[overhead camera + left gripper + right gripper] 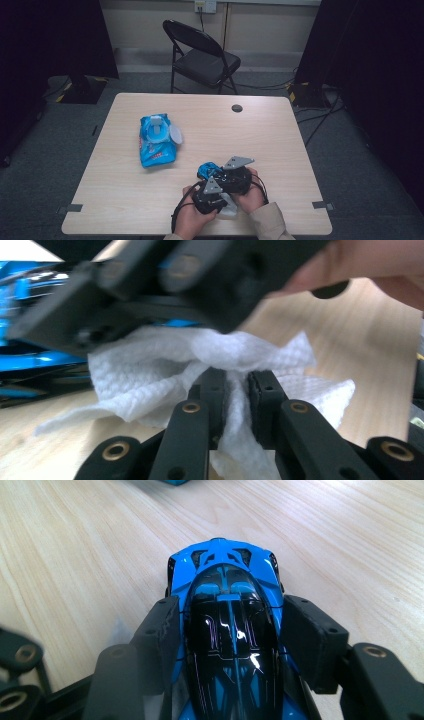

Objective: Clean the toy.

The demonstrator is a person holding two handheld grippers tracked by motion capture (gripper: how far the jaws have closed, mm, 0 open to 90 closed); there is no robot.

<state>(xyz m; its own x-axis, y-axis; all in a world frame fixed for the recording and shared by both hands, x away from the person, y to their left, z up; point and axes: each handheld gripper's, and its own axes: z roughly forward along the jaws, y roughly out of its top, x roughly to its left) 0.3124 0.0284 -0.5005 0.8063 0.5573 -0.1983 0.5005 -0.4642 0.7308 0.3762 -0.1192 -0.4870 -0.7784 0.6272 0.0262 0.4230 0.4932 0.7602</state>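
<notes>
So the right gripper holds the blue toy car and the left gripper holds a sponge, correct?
Not quite. The right gripper does clamp the blue toy car, but the left gripper pinches a white wipe, not a sponge, as the left gripper view shows.

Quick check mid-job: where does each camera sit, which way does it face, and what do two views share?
High view: above the near side, facing forward and down on the table; both hands and grippers show.
Left gripper view: on the left gripper, along its jaws pinching a white wipe.
Right gripper view: on the right gripper, along its jaws clamping a blue toy car.
Shared: high and right gripper views both show the car.
</notes>
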